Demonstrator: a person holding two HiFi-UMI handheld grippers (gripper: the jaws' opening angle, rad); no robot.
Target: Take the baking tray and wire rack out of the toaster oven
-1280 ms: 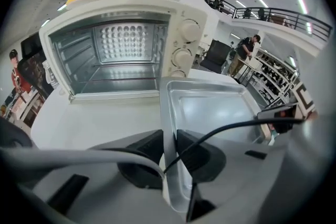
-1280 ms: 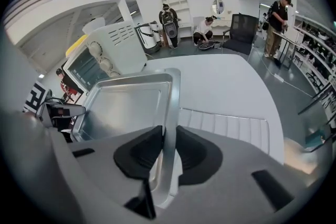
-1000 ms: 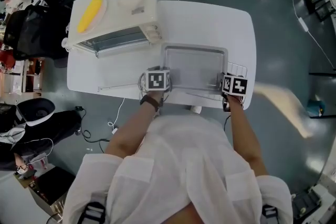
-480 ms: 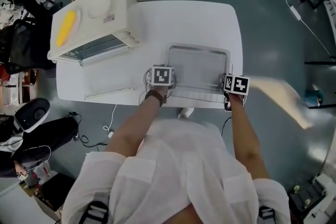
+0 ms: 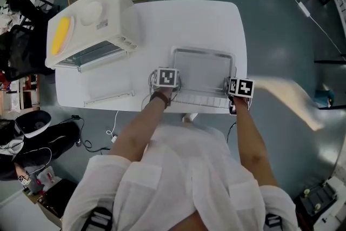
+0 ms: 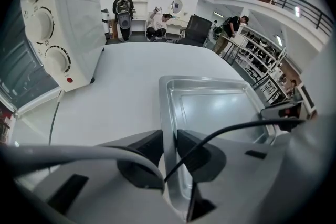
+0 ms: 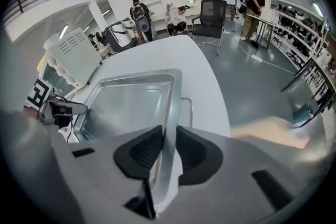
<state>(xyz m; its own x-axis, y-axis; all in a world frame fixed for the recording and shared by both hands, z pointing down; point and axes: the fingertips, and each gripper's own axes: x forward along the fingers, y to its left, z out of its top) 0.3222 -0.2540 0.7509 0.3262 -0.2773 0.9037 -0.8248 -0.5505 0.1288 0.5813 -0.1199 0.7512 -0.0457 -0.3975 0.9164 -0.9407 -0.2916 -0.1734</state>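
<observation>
Baking tray (image 5: 203, 70), pinched by left tongs (image 6: 169, 139) and right tongs (image 7: 169, 136), now farther from toaster oven (image 5: 89, 24).

A shallow, silvery, rectangular baking tray (image 5: 203, 66) is gripped by both side rims and kept level over the near right part of the table (image 5: 178, 24). A wire rack (image 5: 201, 100) is seen directly beneath it. The white toaster oven (image 5: 92, 19) is set at the far left, door open.
</observation>
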